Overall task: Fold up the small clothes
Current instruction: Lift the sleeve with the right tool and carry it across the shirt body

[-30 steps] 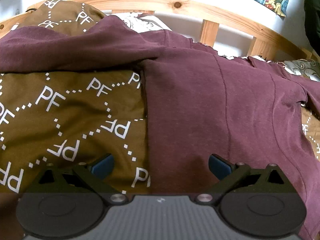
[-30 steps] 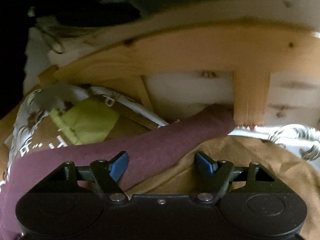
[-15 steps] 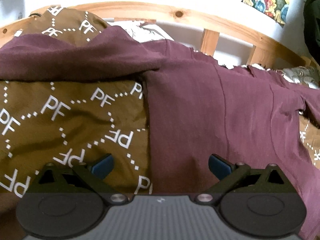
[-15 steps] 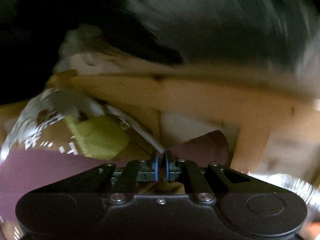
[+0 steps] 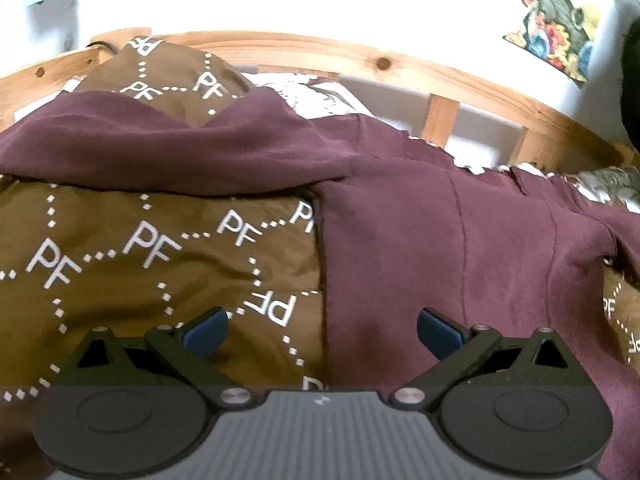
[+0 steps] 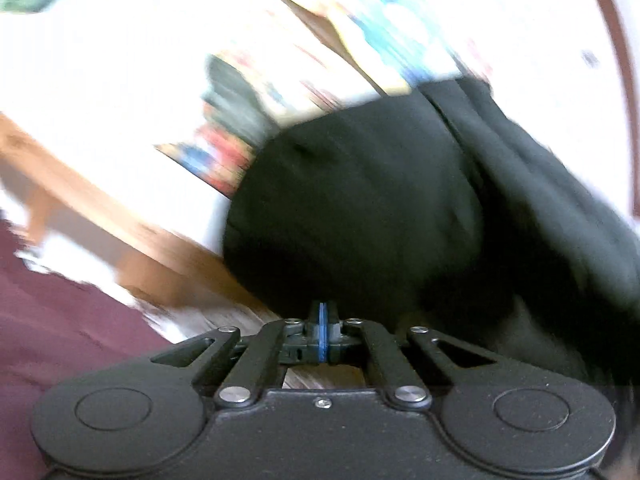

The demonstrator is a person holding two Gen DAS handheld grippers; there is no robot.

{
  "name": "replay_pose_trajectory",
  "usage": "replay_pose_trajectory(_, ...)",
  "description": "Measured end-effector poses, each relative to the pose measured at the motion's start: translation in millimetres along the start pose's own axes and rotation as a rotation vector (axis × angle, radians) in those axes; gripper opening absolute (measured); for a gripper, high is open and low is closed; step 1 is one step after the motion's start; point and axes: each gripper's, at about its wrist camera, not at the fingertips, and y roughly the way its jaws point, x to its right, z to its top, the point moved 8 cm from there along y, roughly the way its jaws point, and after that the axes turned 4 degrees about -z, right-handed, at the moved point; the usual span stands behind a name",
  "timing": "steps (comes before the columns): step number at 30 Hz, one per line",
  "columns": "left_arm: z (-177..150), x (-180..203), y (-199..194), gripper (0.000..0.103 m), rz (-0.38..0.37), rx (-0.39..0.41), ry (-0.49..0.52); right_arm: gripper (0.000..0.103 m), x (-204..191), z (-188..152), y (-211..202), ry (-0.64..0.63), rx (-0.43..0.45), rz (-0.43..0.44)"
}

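Left gripper (image 5: 322, 330) hangs above the bed, fingers (image 5: 206, 330) spread wide, nothing between them. Below it: brown bedcover (image 5: 132, 264) printed with white "PF" letters and dotted lines.

Maroon garment (image 5: 440, 248) lies spread on the bedcover, filling the right half of the left wrist view. One sleeve (image 5: 160, 152) runs out to the left across the far part of the bed. Garment's left edge passes between the open fingers; the right finger is over maroon cloth, the left over bedcover. No contact that I can make out.

Wooden bed frame (image 5: 360, 60) curves along the far side, white wall behind, a colourful picture (image 5: 556, 16) at far right.

Right gripper (image 6: 323, 332): blue-padded fingers (image 6: 320, 328) pressed together. No cloth visible between them. Right wrist view heavily blurred and tilted. Maroon cloth (image 6: 52, 320) at lower left, wooden rail (image 6: 120, 236) slanting across, a dark fabric mass (image 6: 400, 208) beyond the fingertips; cannot tell what it is.
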Motion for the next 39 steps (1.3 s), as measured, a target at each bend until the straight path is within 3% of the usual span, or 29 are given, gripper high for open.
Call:
replay_pose_trajectory(4,5,-10,0,0.102,0.015,-0.003,-0.05,0.0,-56,41,-38,-0.082,0.159,0.183)
replay_pose_trajectory(7,8,-17,2,0.102,0.022,-0.011,-0.082,0.0,-97,55,-69,-0.132,0.222,0.323)
replay_pose_trajectory(9,8,-21,2,0.102,0.025,-0.018,-0.094,0.0,-118,54,-86,-0.139,0.192,0.411)
replay_pose_trajectory(11,6,-23,3,0.102,0.027,-0.028,-0.097,0.0,-126,49,-92,-0.102,0.125,0.441)
replay_pose_trajectory(13,5,-23,5,0.102,0.022,-0.037,-0.095,0.014,-118,35,-82,-0.039,0.02,0.434)
replay_pose_trajectory(17,1,-16,7,0.102,-0.003,-0.047,-0.068,0.033,-76,-11,-34,0.171,-0.256,0.347)
replay_pose_trajectory(19,-3,-11,9,0.102,-0.017,-0.055,-0.045,0.05,-39,-39,-10,0.313,-0.389,0.255)
replay_pose_trajectory(21,-8,-6,11,0.102,-0.027,-0.066,-0.023,0.058,-2,-70,2,0.42,-0.473,0.166)
replay_pose_trajectory(25,-17,3,16,0.102,-0.043,-0.09,0.014,0.063,73,-132,22,0.597,-0.618,-0.03)
replay_pose_trajectory(30,-27,12,21,0.102,-0.063,-0.115,0.047,0.078,132,-185,29,0.762,-0.727,-0.206)
replay_pose_trajectory(32,-30,14,23,0.102,-0.063,-0.122,0.064,0.078,144,-204,27,0.83,-0.776,-0.252)
replay_pose_trajectory(36,-35,18,25,0.102,-0.055,-0.128,0.098,0.084,153,-237,42,0.966,-0.869,-0.291)
replay_pose_trajectory(39,-36,20,25,0.102,-0.057,-0.127,0.111,0.084,155,-249,56,0.99,-0.884,-0.33)
